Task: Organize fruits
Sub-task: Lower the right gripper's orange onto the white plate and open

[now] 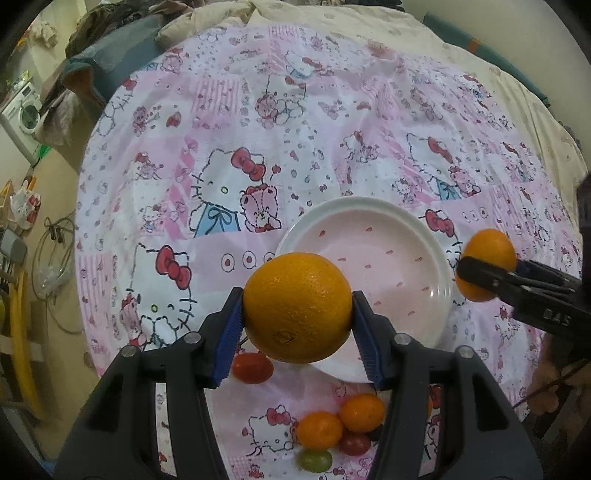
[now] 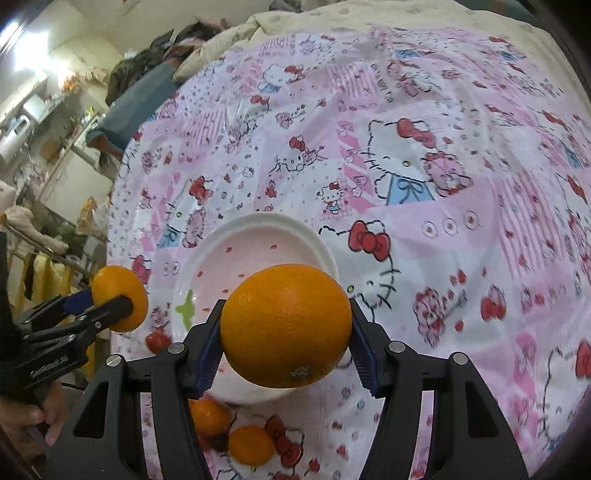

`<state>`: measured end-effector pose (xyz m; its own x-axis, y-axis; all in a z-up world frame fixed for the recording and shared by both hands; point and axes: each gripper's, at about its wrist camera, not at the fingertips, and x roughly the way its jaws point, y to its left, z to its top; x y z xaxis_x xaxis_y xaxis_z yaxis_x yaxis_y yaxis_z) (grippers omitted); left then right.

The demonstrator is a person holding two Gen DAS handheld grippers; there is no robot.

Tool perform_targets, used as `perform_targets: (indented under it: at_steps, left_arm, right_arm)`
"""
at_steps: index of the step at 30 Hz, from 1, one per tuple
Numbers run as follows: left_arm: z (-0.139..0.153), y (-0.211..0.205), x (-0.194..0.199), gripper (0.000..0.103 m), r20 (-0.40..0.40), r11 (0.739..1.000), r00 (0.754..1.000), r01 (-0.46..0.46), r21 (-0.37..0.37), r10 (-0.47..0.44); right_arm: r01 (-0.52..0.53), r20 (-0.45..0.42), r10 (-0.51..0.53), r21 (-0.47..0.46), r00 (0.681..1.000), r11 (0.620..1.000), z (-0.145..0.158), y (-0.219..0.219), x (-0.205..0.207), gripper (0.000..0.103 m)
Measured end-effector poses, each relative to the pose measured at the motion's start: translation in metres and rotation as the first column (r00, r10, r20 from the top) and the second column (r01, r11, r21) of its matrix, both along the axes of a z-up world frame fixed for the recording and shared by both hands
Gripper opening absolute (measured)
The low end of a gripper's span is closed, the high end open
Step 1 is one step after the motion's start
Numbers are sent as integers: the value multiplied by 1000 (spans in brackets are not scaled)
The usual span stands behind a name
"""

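Nearest the left wrist camera, the left gripper [image 1: 297, 308] clamps an orange [image 1: 297, 307] between its blue pads, lifted clear of the cloth, with its near edge of view overlapping the plate's rim. Below it on the tablecloth [image 1: 207, 122] lie 2 small mandarins [image 1: 341, 421] touching each other, a green grape [image 1: 315, 460] and a red grape [image 1: 354, 443] just beside them, and a red cherry tomato [image 1: 252, 367] near the left pad.

In the right wrist view, the right gripper [image 2: 286, 326] likewise squeezes a second orange [image 2: 286, 325] between its pads, held above the near rim of the plate [image 2: 325, 254].

Just beyond both fruits sits that white plate [image 1: 439, 254], its pink speckled well holding no fruit. From each camera, the other gripper appears at the side of the plate, its orange pinched at the tips.

Farther out, the cartoon-cat tablecloth spreads over a cream quilt [image 1: 388, 22], with piled clothing [image 2: 155, 55] past the far edge.
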<state>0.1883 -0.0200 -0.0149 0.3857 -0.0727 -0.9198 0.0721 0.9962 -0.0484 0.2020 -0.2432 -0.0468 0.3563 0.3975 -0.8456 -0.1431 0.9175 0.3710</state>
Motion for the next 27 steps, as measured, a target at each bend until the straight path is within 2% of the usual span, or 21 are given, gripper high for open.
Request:
perform_targets:
  at_steps: [3,7,11,16,21,26,27]
  left_arm:
    - [-8,2,6,52,-28,1000,1000,-12,-14,11]
    - [-12,9,12,52,-35,999,999,-37,-16,36]
    - [-16,15,14,52,-52,998,997,-62,-18,61]
    - [-13,22,12,52,-58,994,994,-94,-47,92]
    - [-16,23,14,52,-71,994,993,-102,-47,98]
    - [-21,21,15,52,-83,995,992,-97,-38,94]
    - [-22,21,15,52,-85,995,992,-97,-38,93]
  right_arm:
    - [-33,-13,32,-23,999,999,-13,11,14,63]
    - [-80,-45,80,1,996,997,-32,23,32,63]
    - [-126,-75,118,-106,990,986,-47,39,40,63]
    - [-156,-100,144,-126,985,980,-58,51,45,63]
    - [-169,-87,158,-152,984,974,-66,65,52,65]
    - [-156,-81,148,-109,986,982,-68,66,58,67]
    - [-146,-81,139,-79,987,986,-67,62,59,74]
